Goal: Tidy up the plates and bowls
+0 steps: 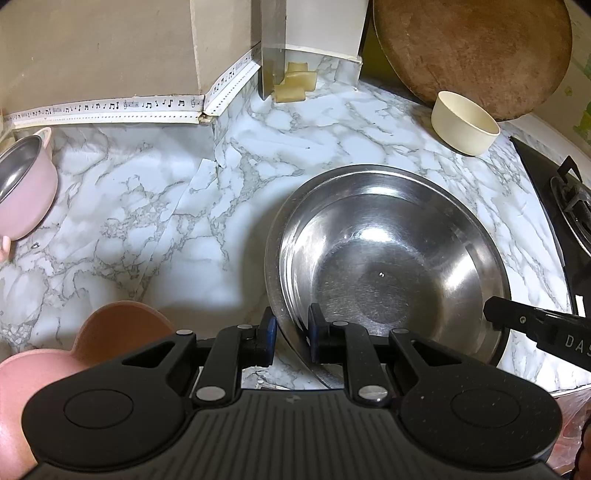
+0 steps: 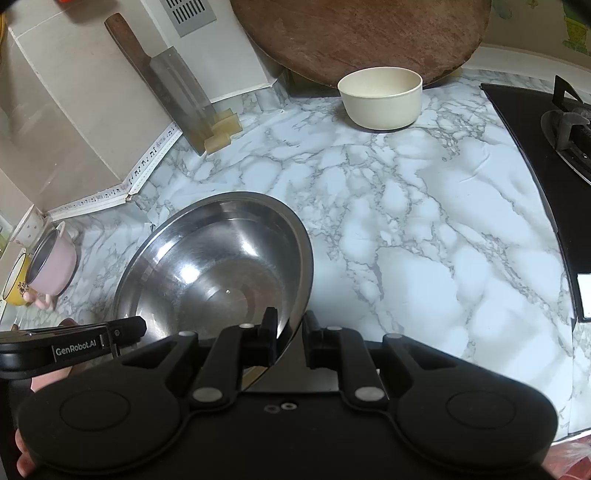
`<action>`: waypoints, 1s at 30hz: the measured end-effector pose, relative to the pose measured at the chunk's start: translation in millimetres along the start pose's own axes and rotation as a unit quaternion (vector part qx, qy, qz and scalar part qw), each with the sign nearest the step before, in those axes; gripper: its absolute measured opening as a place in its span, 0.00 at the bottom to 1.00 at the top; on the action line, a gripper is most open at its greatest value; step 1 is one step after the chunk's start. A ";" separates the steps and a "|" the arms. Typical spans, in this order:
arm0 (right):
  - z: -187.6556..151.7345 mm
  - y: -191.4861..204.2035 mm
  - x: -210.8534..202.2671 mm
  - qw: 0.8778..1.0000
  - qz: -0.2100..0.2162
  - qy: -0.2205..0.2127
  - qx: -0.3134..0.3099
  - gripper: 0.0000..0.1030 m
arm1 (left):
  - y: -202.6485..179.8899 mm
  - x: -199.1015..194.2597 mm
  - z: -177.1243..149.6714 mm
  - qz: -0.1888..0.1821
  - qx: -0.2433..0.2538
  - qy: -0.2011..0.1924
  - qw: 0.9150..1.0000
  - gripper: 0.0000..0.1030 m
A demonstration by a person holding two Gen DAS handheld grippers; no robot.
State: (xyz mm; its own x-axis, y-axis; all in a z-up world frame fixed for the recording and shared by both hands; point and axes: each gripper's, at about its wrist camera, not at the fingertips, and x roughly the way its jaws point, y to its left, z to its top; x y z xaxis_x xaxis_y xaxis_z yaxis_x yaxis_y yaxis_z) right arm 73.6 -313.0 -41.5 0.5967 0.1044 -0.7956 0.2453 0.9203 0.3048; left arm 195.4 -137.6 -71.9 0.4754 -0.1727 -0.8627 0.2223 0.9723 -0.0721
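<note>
A large steel bowl [image 1: 388, 254] [image 2: 218, 266] rests on the marble counter. My left gripper [image 1: 291, 332] is shut on its near left rim, one blue pad inside and one outside. My right gripper [image 2: 290, 332] is shut on the bowl's near right rim. Each gripper shows at the edge of the other's view, the right gripper [image 1: 535, 326] in the left wrist view and the left gripper [image 2: 74, 345] in the right wrist view. A cream bowl [image 1: 463, 123] [image 2: 380, 98] stands at the back. A pink pot [image 1: 24, 184] [image 2: 51, 264] sits far left. Pink bowls [image 1: 122, 328] lie near left.
A round wooden board [image 1: 472, 51] [image 2: 362, 33] leans on the back wall behind the cream bowl. A cleaver [image 2: 173, 85] leans against the wall beside yellowish blocks [image 2: 223, 129]. A black gas stove [image 2: 554, 155] [image 1: 561, 206] bounds the right. A yellow mug [image 2: 16, 282] stands beside the pink pot.
</note>
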 end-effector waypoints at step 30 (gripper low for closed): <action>16.6 3.4 -10.4 1.000 0.012 -0.019 -0.013 0.45 | 18.0 -3.9 2.8 -0.022 -0.013 -0.008 1.000 0.17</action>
State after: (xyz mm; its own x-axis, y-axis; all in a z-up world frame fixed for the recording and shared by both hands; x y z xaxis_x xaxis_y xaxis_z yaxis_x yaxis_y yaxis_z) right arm 80.9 -317.2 -23.4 0.6309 0.1121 -0.7677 0.2113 0.9273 0.3091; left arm 199.9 -119.9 -68.4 0.4794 -0.2171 -0.8503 0.2210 0.9676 -0.1224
